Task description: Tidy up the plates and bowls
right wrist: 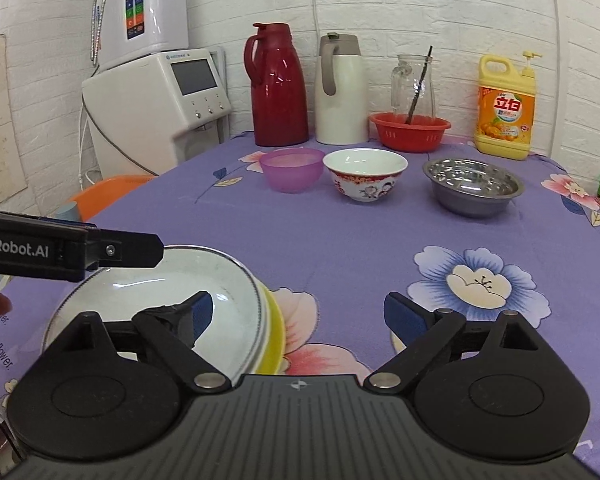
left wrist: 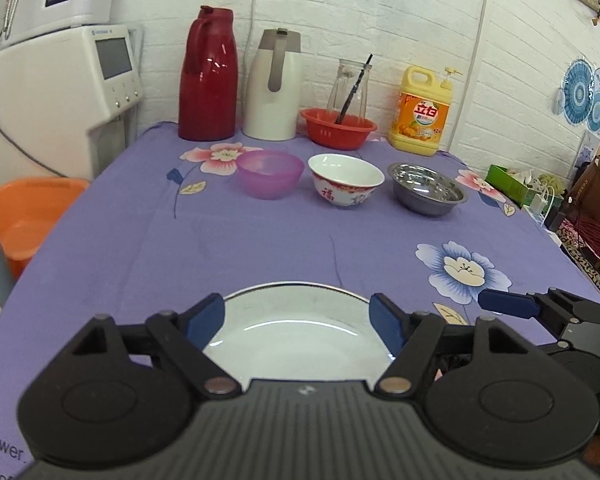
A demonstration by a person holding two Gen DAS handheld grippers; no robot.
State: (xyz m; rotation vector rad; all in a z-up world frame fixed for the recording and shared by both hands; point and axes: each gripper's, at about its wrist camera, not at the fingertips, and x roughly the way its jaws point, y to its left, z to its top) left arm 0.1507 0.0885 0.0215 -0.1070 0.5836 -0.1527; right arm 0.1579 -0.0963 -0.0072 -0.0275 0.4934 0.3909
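Note:
A white plate (left wrist: 296, 332) lies at the table's near edge, on top of a yellow plate (right wrist: 274, 332); the white plate also shows in the right wrist view (right wrist: 156, 300). My left gripper (left wrist: 298, 320) is open, its jaws wide to either side of the white plate, just above it. My right gripper (right wrist: 298, 316) is open and empty, just right of the plates. Farther back stand three bowls in a row: a purple plastic bowl (left wrist: 270, 172), a white and red china bowl (left wrist: 346, 179) and a steel bowl (left wrist: 427, 188).
At the back wall stand a red thermos (left wrist: 208, 76), a white thermos (left wrist: 274, 86), a red basket (left wrist: 338, 128) with a glass jug, and a yellow soap bottle (left wrist: 422, 114). An orange basin (left wrist: 24, 216) sits off the left edge. Clutter lies off the right edge.

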